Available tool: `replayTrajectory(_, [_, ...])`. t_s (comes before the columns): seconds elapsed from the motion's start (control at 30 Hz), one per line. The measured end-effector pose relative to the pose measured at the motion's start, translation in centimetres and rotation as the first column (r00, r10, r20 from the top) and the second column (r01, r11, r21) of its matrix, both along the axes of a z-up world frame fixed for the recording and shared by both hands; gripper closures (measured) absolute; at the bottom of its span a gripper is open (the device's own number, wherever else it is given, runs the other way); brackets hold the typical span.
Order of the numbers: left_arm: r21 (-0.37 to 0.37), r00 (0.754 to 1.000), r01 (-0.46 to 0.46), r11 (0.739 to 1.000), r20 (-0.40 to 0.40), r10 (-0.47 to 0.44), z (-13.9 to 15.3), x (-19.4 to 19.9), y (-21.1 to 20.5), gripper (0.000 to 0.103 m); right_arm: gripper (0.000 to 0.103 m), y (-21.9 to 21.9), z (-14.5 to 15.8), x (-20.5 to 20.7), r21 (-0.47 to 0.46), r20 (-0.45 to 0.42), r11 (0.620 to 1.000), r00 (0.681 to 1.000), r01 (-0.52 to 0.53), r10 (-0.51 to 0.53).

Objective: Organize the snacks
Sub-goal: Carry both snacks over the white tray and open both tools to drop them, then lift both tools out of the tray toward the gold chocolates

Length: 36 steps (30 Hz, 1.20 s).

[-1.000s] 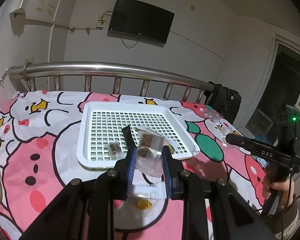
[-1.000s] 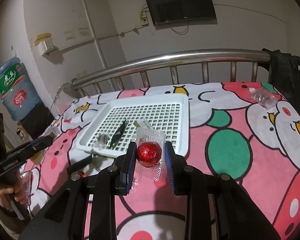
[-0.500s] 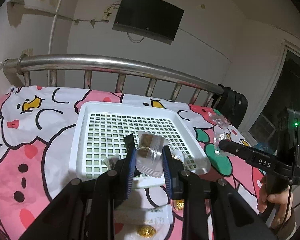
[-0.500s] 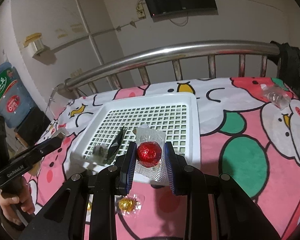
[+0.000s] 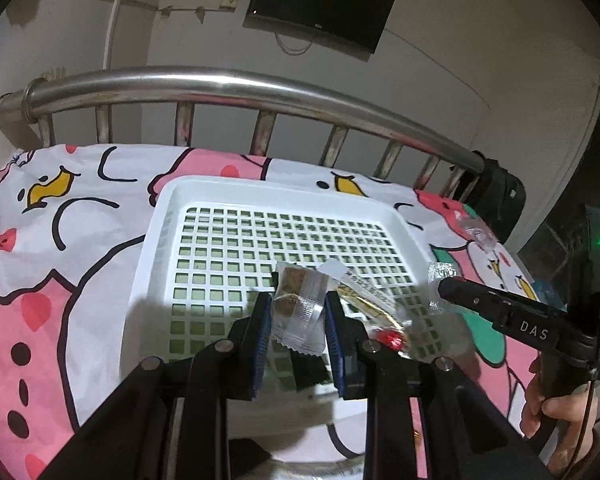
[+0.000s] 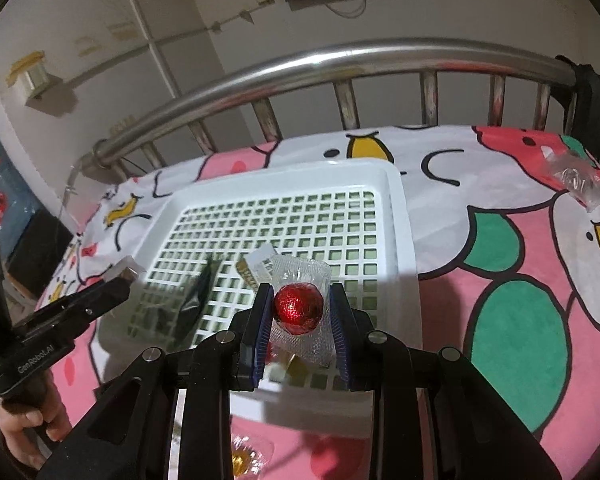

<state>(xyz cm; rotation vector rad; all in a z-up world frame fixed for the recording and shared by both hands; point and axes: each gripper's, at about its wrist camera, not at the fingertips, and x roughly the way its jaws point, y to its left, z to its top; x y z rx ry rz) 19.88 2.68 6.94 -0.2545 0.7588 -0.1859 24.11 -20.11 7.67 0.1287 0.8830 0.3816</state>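
Observation:
My left gripper (image 5: 298,298) is shut on a clear-wrapped brown snack (image 5: 296,316) and hangs over the near part of the white lattice tray (image 5: 160,220). In the right wrist view it comes in from the left (image 6: 118,282), with the wrapper's white end at its tip. My right gripper (image 6: 300,289) is shut on a red foil ball in a clear wrapper (image 6: 299,309), above the tray's (image 6: 400,216) near right part. It shows side-on in the left wrist view (image 5: 450,288). Inside the tray lie a dark packet (image 6: 198,300) and a long gold and white packet (image 6: 256,270).
A steel bed rail (image 5: 260,88) closes off the far side of the cartoon-print bedsheet. One clear-wrapped sweet (image 6: 576,180) rests at the far right, and a gold sweet (image 6: 244,460) sits on the sheet before the tray. A black bag (image 5: 500,200) hangs on the rail's right end.
Both grippers have moved forward and down, from in front of the tray to over its near part. Each still grips the same snack.

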Motion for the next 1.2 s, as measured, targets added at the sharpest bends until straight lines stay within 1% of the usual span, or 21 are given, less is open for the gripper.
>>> replayTrajectory(0.1, [0.002, 1.0, -0.01, 1.0, -0.024, 0.01, -0.9, 0.9, 0.1, 0.075, 0.076, 0.2, -0.9, 0.9, -0.006, -0.025, 1.0, 1.0, 0.003, -0.003])
replayTrajectory(0.33, [0.005, 0.997, -0.036, 0.999, -0.074, 0.036, -3.1, 2.4, 0.2, 0.075, 0.076, 0.6, -2.5, 2.3, -0.057, -0.054, 0.998, 0.998, 0.014, -0.017])
replayTrajectory(0.53, [0.03, 0.99, -0.079, 0.996, -0.118, 0.082, -4.7, 3.1, 0.1, 0.075, 0.075, 1.7, -3.7, 3.0, -0.111, -0.077, 0.994, 0.997, -0.013, 0.005])
replayTrajectory(0.6, [0.039, 0.988, -0.084, 0.996, -0.124, 0.089, -4.9, 3.3, 0.0, 0.075, 0.073, 1.9, -3.8, 3.1, -0.129, -0.075, 0.991, 0.997, -0.021, 0.011])
replayTrajectory(0.73, [0.066, 0.986, -0.098, 0.993, -0.131, 0.106, -5.0, 3.6, 0.0, 0.073, 0.066, 2.2, -3.8, 3.5, -0.155, -0.078, 0.987, 0.997, -0.031, 0.019])
replayTrajectory(0.77, [0.073, 0.985, -0.105, 0.992, -0.131, 0.114, -4.9, 3.7, 0.0, 0.064, 0.06, 2.3, -3.7, 3.6, -0.16, -0.08, 0.987, 0.997, -0.032, 0.019])
replayTrajectory(0.8, [0.076, 0.984, -0.11, 0.991, -0.133, 0.119, -4.9, 3.8, 0.0, 0.057, 0.045, 2.3, -3.7, 3.7, -0.163, -0.086, 0.986, 0.996, -0.032, 0.018])
replayTrajectory(0.83, [0.072, 0.983, -0.115, 0.991, -0.138, 0.124, -4.7, 3.8, 0.1, 0.037, 0.036, 2.3, -3.7, 3.7, -0.163, -0.092, 0.986, 0.996, -0.032, 0.017])
replayTrajectory(0.87, [0.066, 0.982, -0.121, 0.99, -0.135, 0.129, -4.5, 3.7, 0.2, 0.024, 0.021, 2.3, -3.5, 3.5, -0.162, -0.091, 0.986, 0.996, -0.029, 0.015])
replayTrajectory(0.9, [0.063, 0.984, -0.127, 0.99, -0.122, 0.134, -4.1, 3.4, 0.3, 0.021, 0.017, 2.2, -3.3, 3.3, -0.162, -0.081, 0.986, 0.997, -0.026, 0.013])
replayTrajectory(0.97, [0.073, 0.987, -0.126, 0.989, -0.089, 0.132, -3.1, 3.0, 0.3, 0.014, 0.016, 2.2, -2.7, 2.8, -0.155, -0.068, 0.987, 0.997, -0.032, 0.022])
replayTrajectory(1.07, [0.096, 0.989, -0.125, 0.988, -0.072, 0.132, -1.8, 2.4, 0.5, 0.006, 0.012, 2.3, -1.7, 2.1, -0.138, -0.077, 0.989, 0.996, -0.058, 0.047])
replayTrajectory(1.13, [0.101, 0.987, -0.134, 0.986, -0.073, 0.142, -1.1, 1.9, 0.8, 0.003, 0.01, 2.6, -1.1, 1.3, -0.139, -0.083, 0.986, 0.993, -0.089, 0.078])
replayTrajectory(1.2, [0.109, 0.985, -0.138, 0.984, -0.085, 0.147, -0.7, 1.6, 1.1, 0.002, 0.007, 3.1, -0.7, 0.5, -0.16, -0.073, 0.98, 0.992, -0.115, 0.104])
